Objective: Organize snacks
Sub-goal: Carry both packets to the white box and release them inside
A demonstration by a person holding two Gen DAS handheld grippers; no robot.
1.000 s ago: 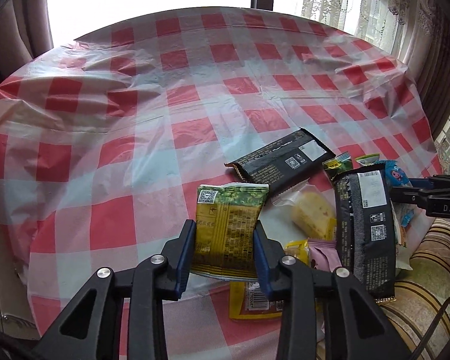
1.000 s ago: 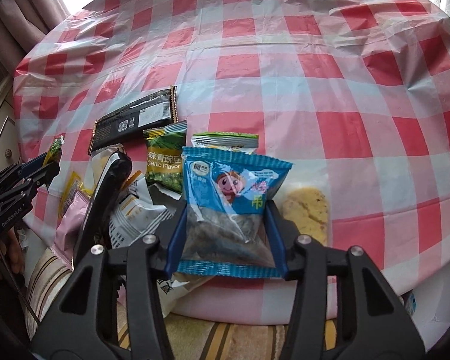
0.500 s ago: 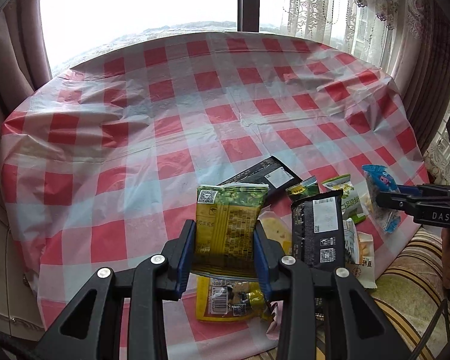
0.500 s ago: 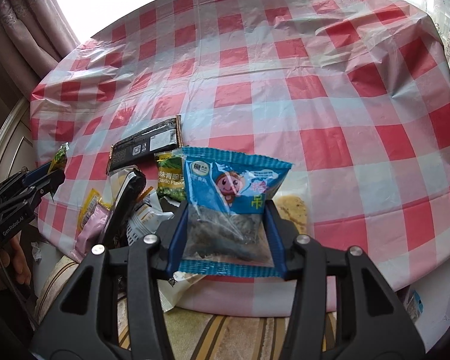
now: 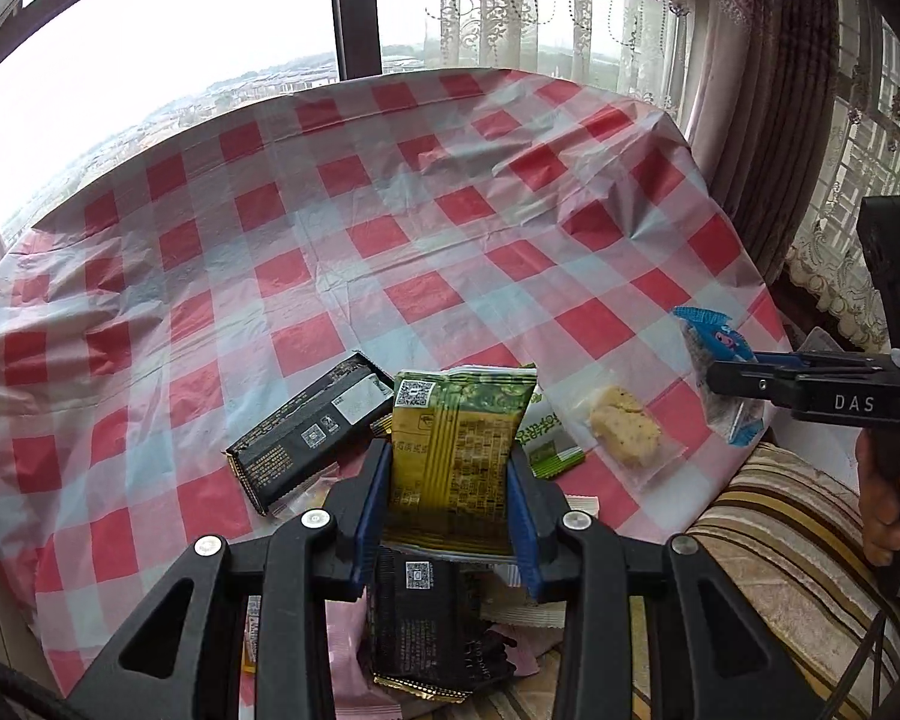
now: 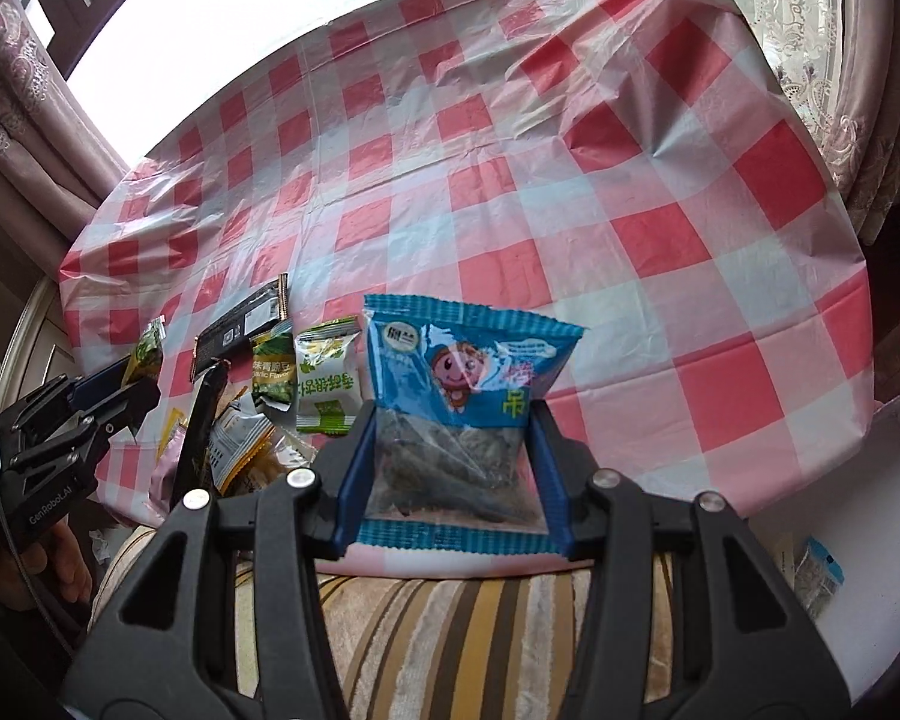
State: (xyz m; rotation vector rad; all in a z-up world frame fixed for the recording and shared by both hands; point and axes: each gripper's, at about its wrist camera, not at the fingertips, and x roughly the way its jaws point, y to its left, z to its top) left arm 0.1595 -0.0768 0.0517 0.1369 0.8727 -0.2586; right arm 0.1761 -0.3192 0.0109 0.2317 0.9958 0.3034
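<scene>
Left wrist view shows my left gripper (image 5: 449, 501) pinching a yellow-green snack packet (image 5: 453, 450) upright, lifted above the near edge of the checked tablecloth (image 5: 342, 228), with a black bar wrapper (image 5: 306, 438) lying flat just to its left. Right wrist view shows my right gripper (image 6: 450, 474) clamped on a blue cartoon snack bag (image 6: 459, 414), held over the near table edge, with loose packets (image 6: 294, 390) scattered to its left.

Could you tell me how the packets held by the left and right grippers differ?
The green-yellow packet is opaque, its printed back facing the camera; the blue packet has a cartoon front and a clear lower window. Both are upright, each clamped between its gripper's fingers.
</scene>
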